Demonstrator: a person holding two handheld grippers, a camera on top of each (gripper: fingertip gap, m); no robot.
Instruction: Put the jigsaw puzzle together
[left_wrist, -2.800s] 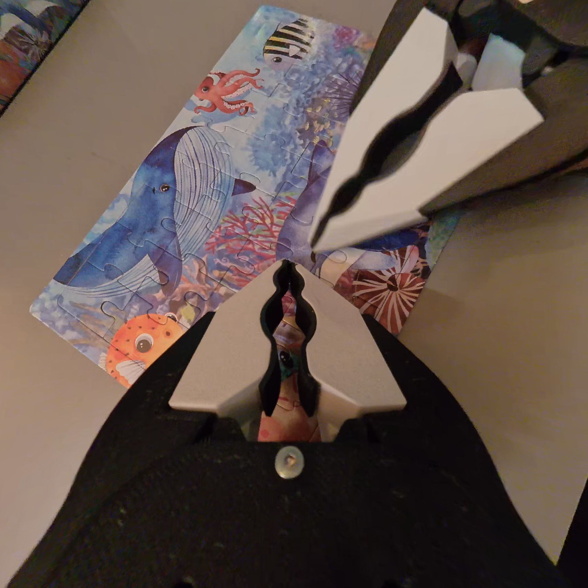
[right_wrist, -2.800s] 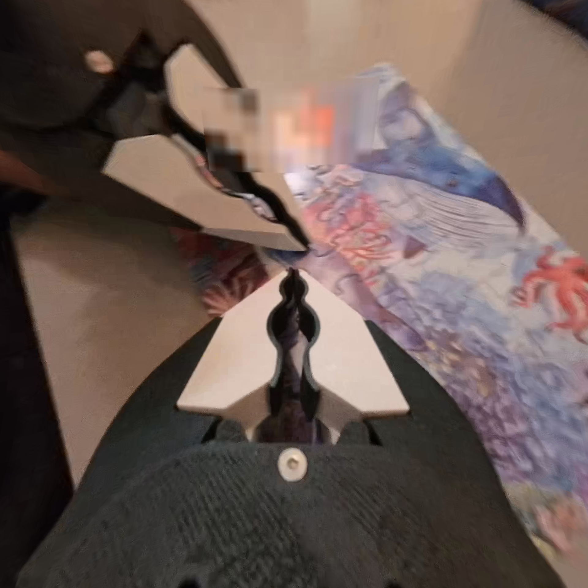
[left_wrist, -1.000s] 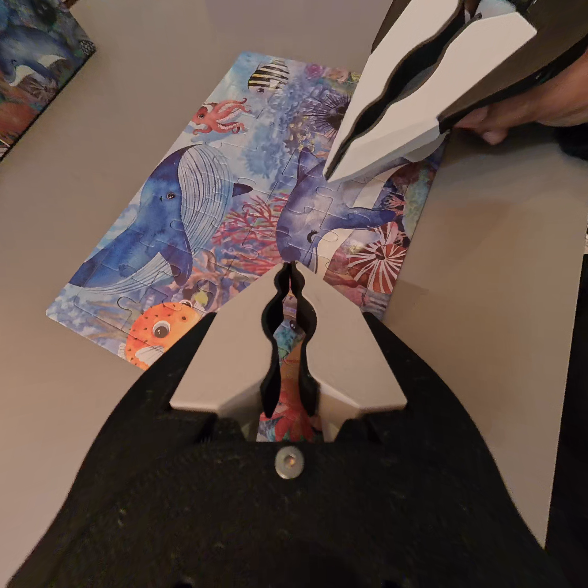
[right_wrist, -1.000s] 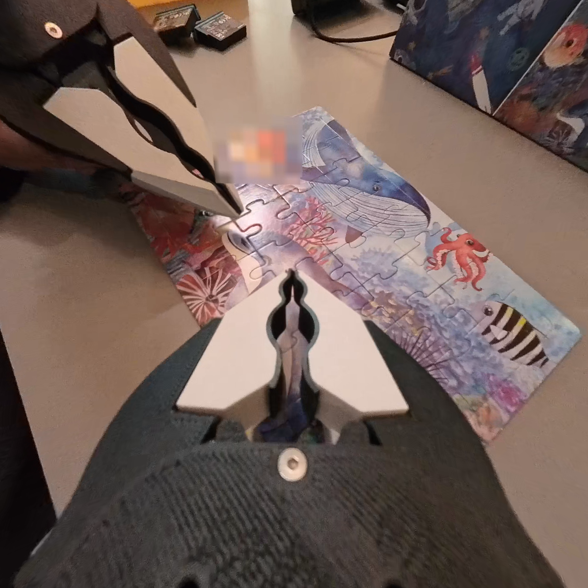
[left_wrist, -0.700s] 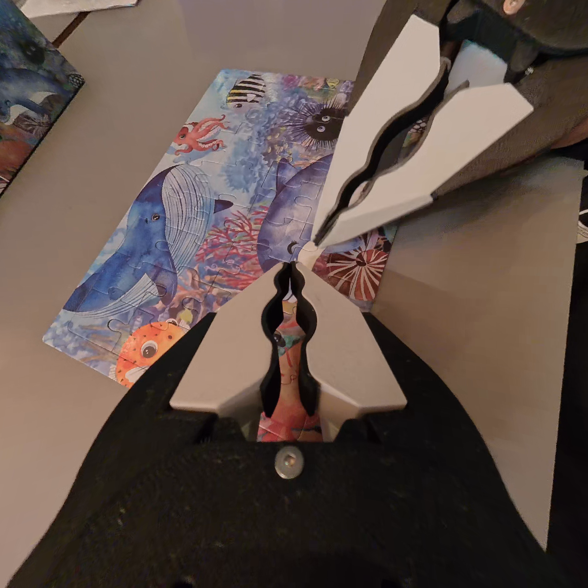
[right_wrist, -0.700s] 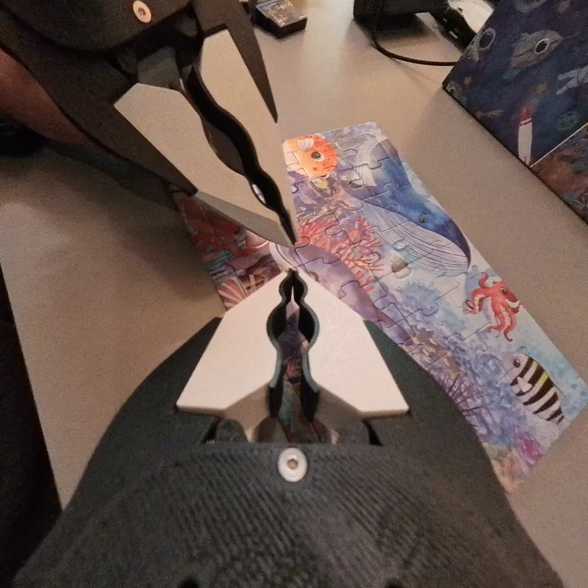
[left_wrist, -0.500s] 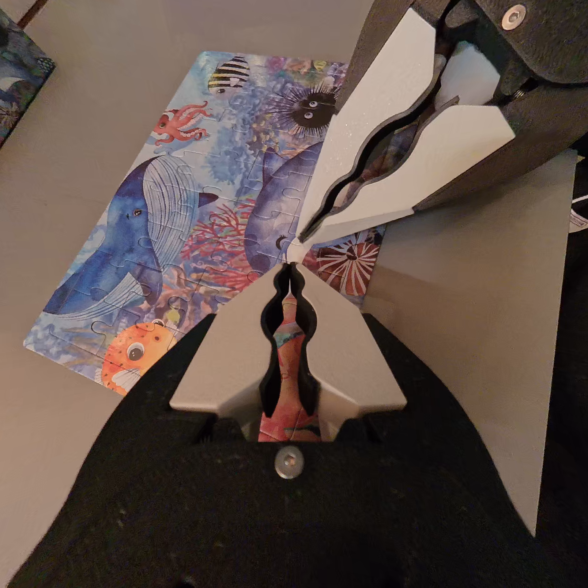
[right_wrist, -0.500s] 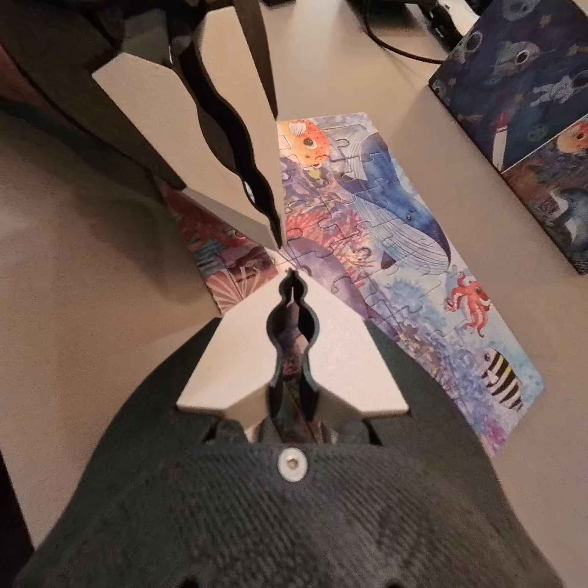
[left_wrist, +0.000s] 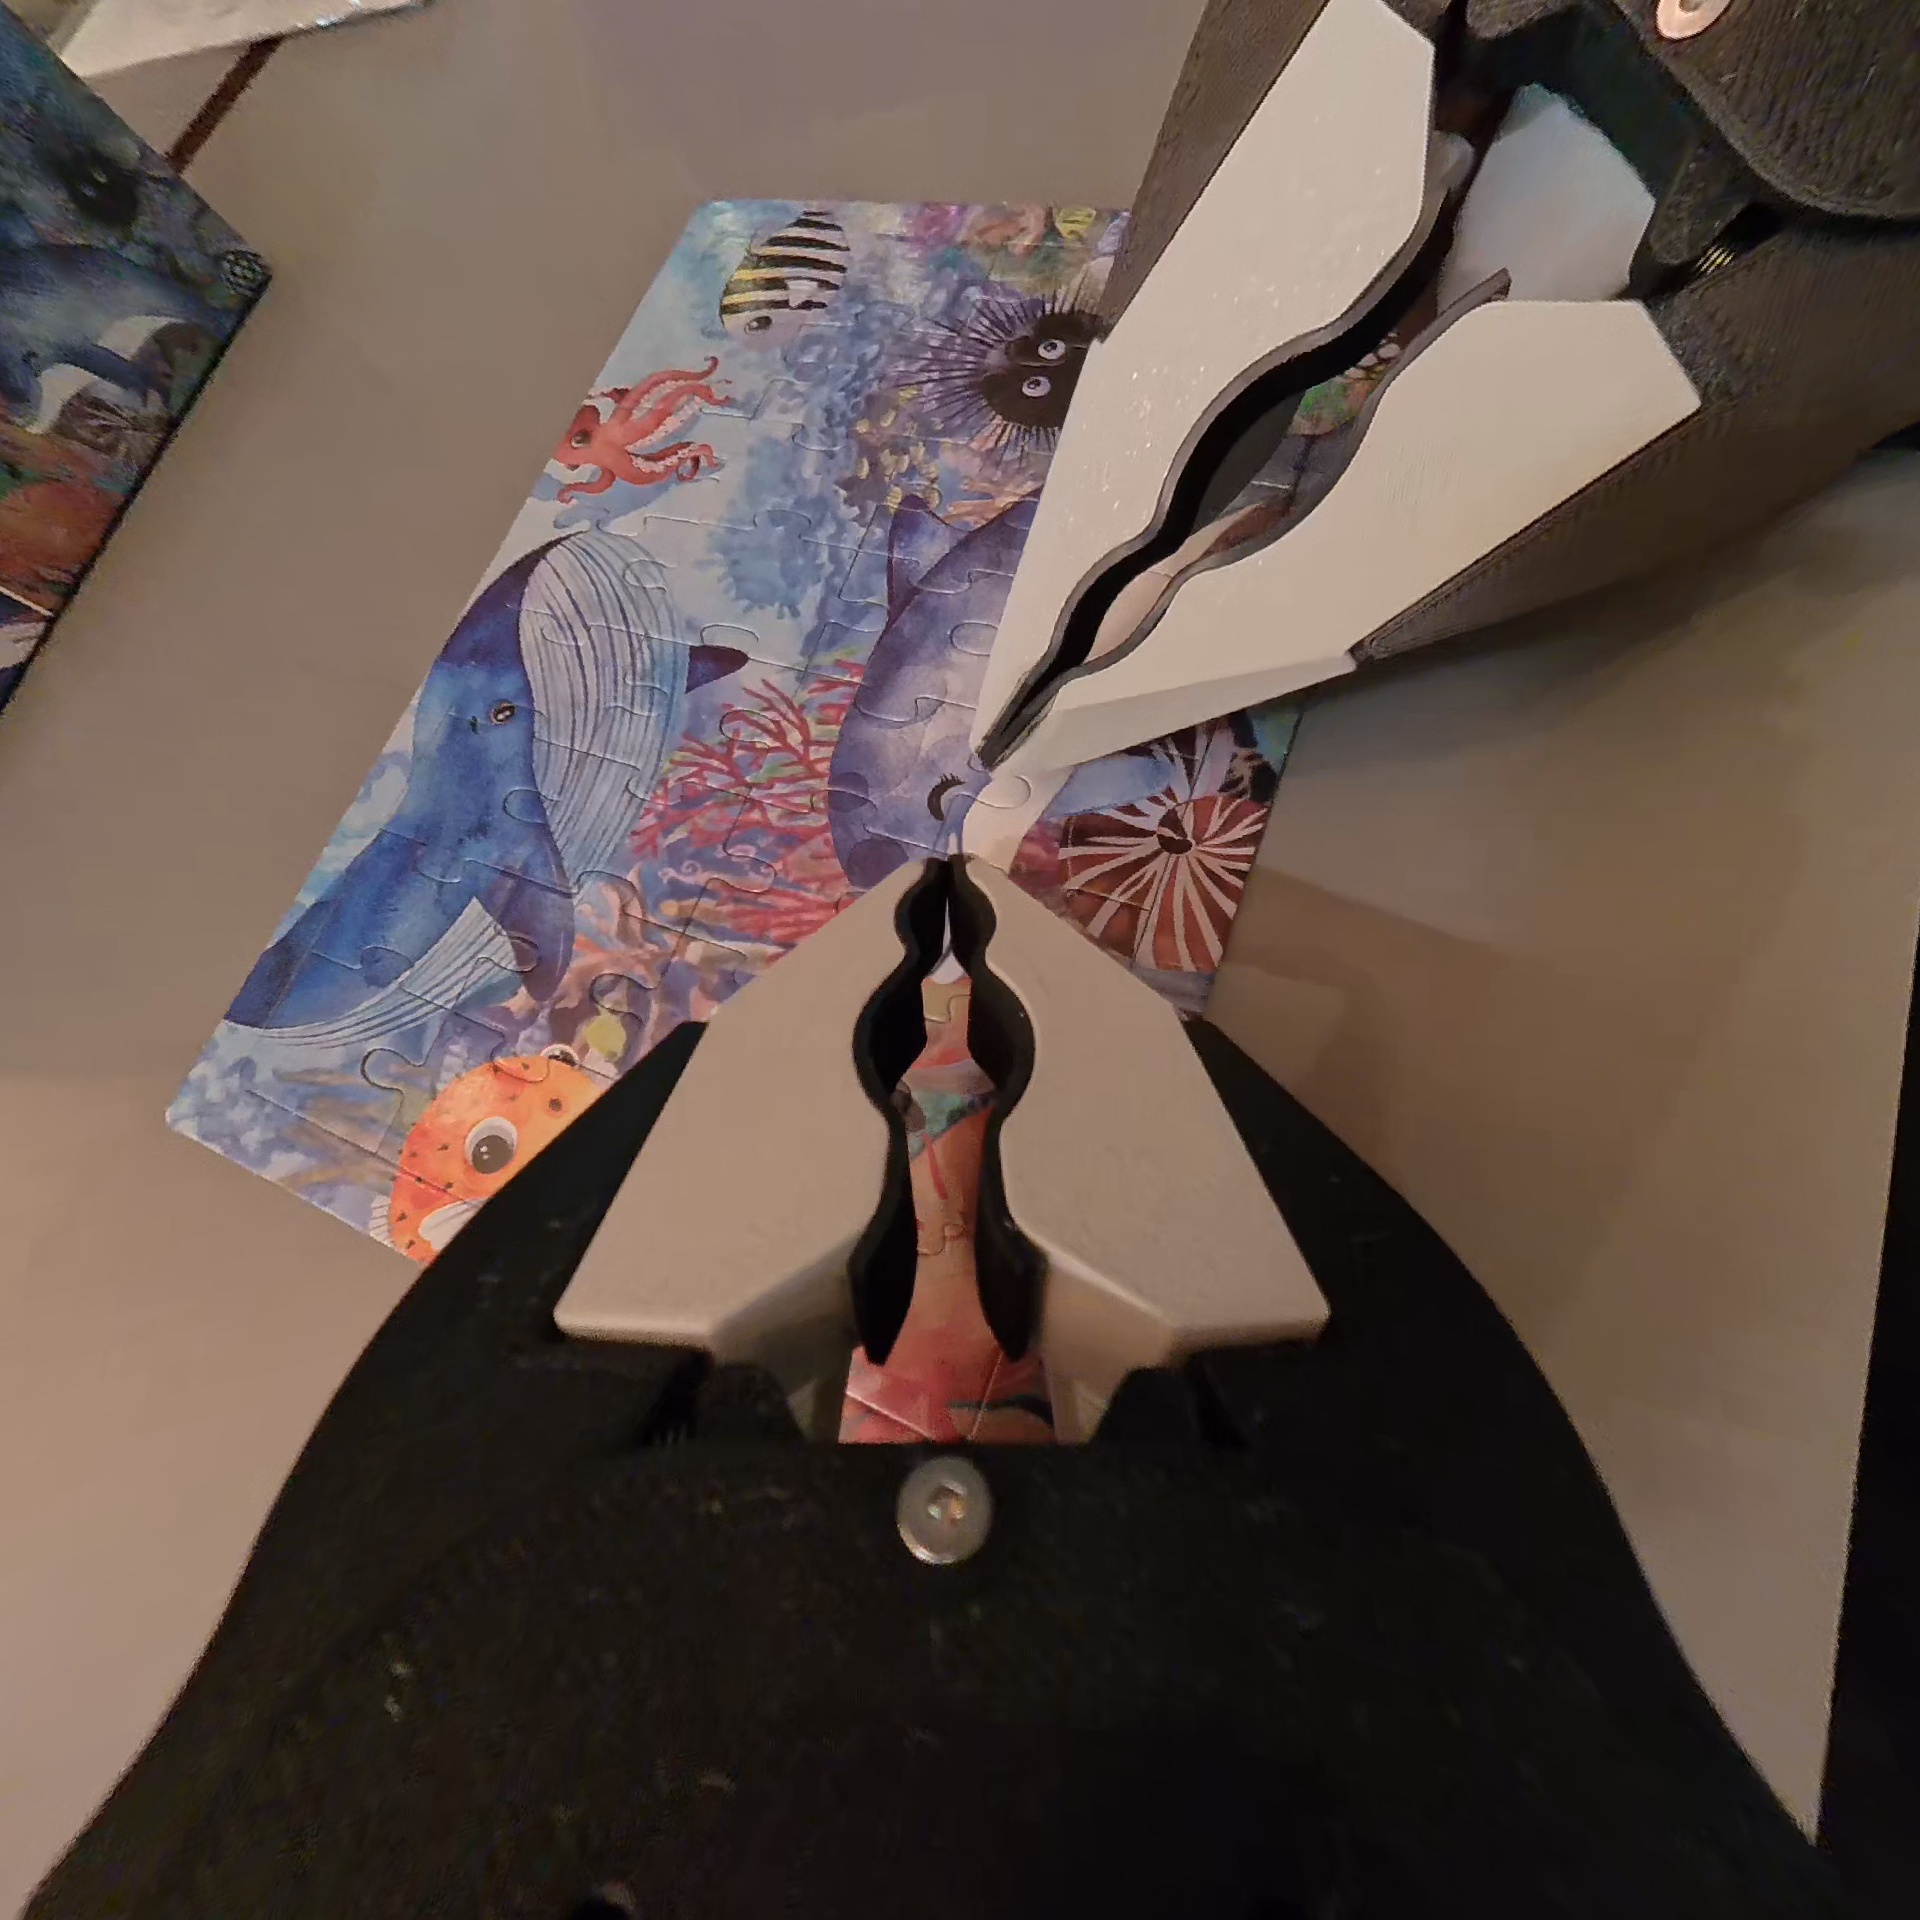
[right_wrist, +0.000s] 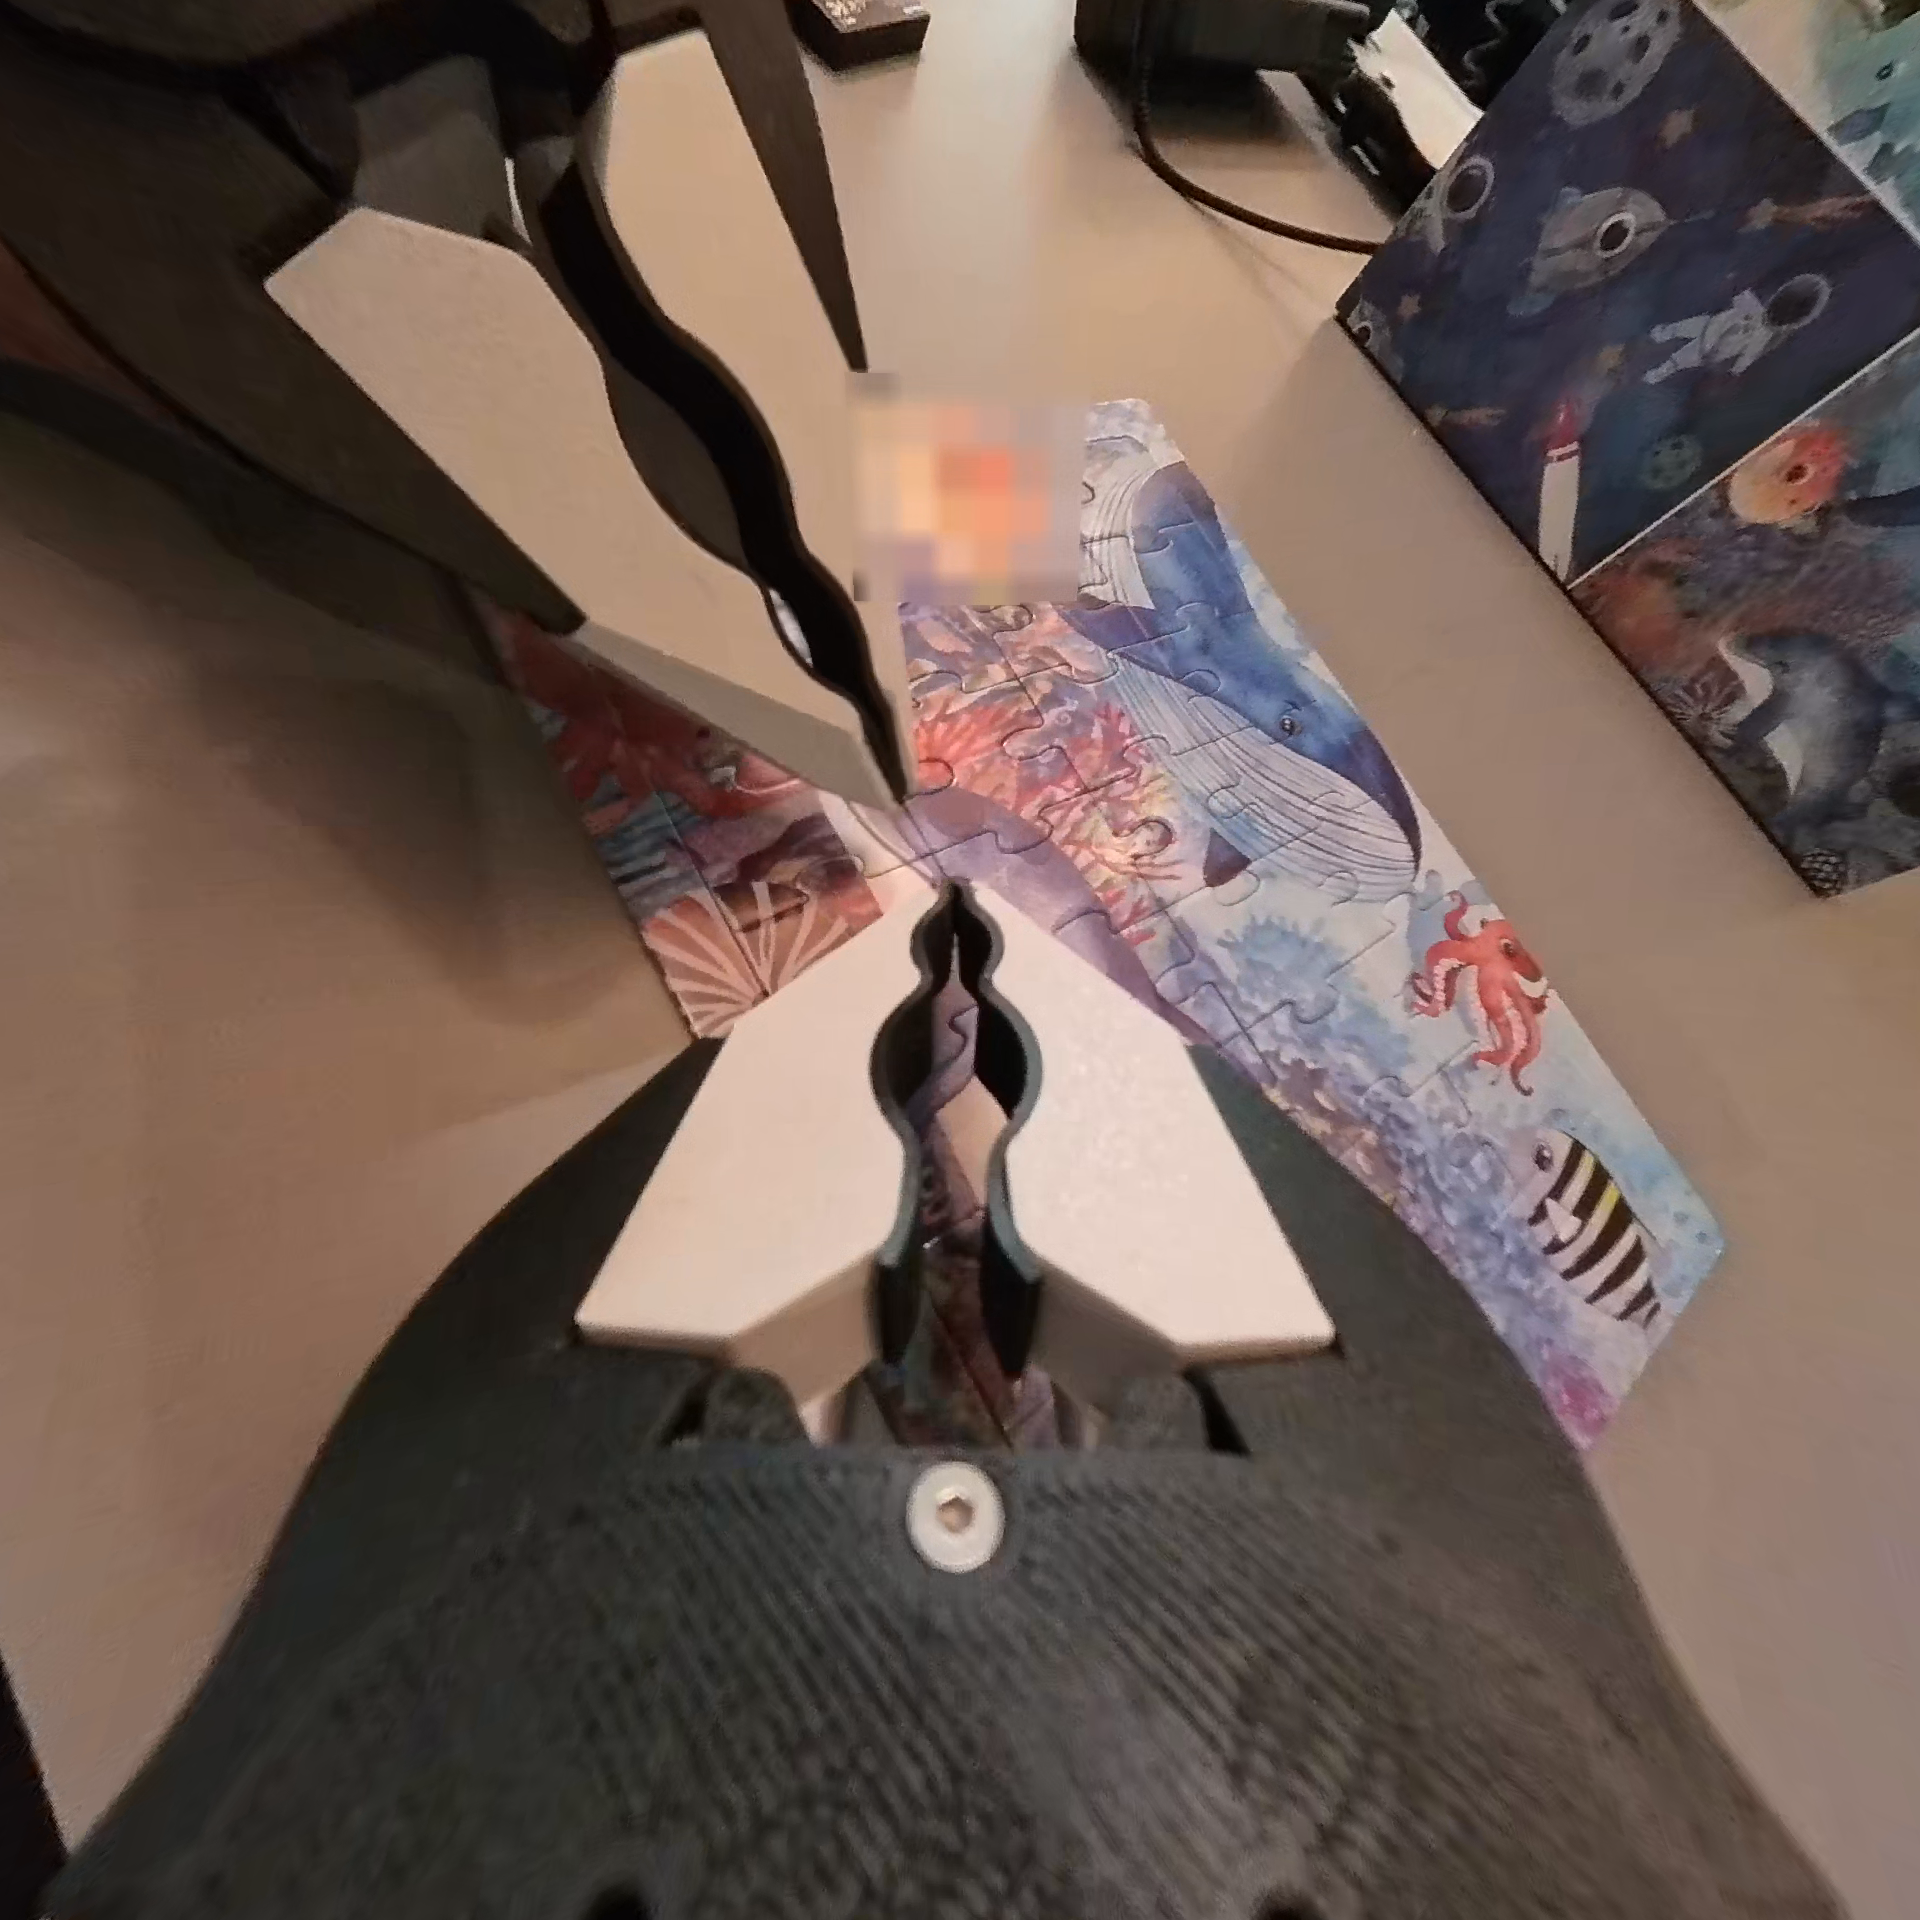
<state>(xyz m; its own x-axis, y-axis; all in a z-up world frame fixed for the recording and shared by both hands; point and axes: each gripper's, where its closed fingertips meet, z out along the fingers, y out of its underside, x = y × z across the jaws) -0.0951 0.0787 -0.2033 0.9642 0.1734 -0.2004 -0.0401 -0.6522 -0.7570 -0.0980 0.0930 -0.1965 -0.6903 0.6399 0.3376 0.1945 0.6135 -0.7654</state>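
The jigsaw puzzle, an undersea picture with a whale, an octopus and a striped fish, lies flat and joined on the grey table. It also shows in the right wrist view. My left gripper is shut and empty, with its tips low over the dolphin's head near the puzzle's right end. My right gripper comes in from the upper right. It is also shut and empty, with its tips just beyond the left's. In the right wrist view the right gripper and the left gripper nearly meet tip to tip.
A dark picture-covered puzzle box stands beside the puzzle, and shows at the left edge in the left wrist view. A black cable and dark devices lie at the far side. The table edge runs close on the right. My left and right fingertips are right by each other. Left tips and right tips are each some 12 centimetres from the jigsaw puzzle. The right camera catches it too, in the right wrist view.
Both shut grippers have drawn together and lower over the puzzle's right end. The right gripper's tips came down from the far edge to the dolphin's head.
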